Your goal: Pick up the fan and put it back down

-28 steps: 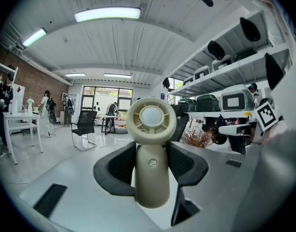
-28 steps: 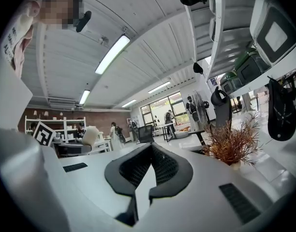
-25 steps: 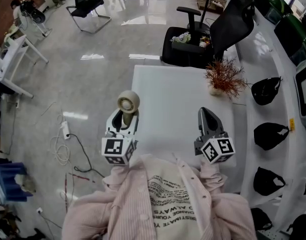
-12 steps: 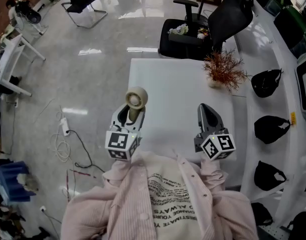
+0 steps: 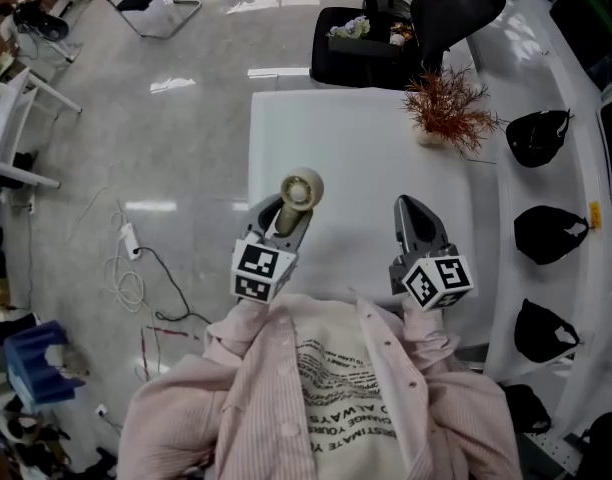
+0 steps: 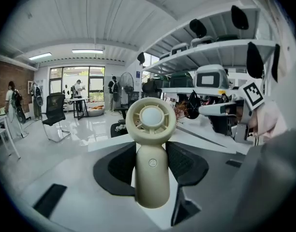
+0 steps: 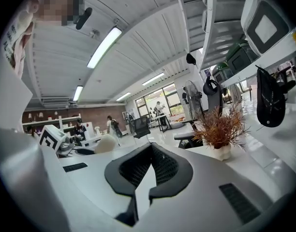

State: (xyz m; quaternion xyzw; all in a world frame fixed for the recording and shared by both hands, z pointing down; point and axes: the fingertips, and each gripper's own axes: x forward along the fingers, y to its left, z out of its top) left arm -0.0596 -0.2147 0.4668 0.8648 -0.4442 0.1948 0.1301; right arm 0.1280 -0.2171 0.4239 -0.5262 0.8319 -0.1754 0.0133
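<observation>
The left tool pinches the cream fan by its handle, with a dark pad pressed on each side. In the left gripper view the fan stands nearly upright in mid-frame. The rounded butt of its handle is lowest and the round head is on top, above the pads. The vented face with its pale hub looks back at the camera.

In the head view the fan's long axis slants from lower left to upper right. The head is at the far end, past the tool's tips, and its face is turned up toward the person. The fan sits a little left of the frame's centre, over the left part of the white table and just inside its left edge. No view shows whether the butt touches the table top.

The right tool is right of centre over the same table, well apart from the fan. Its jaws are pressed together with nothing between them. A reddish dried plant in a small white pot stands at the table's upper right corner. A black office chair is just beyond the table's top edge.
</observation>
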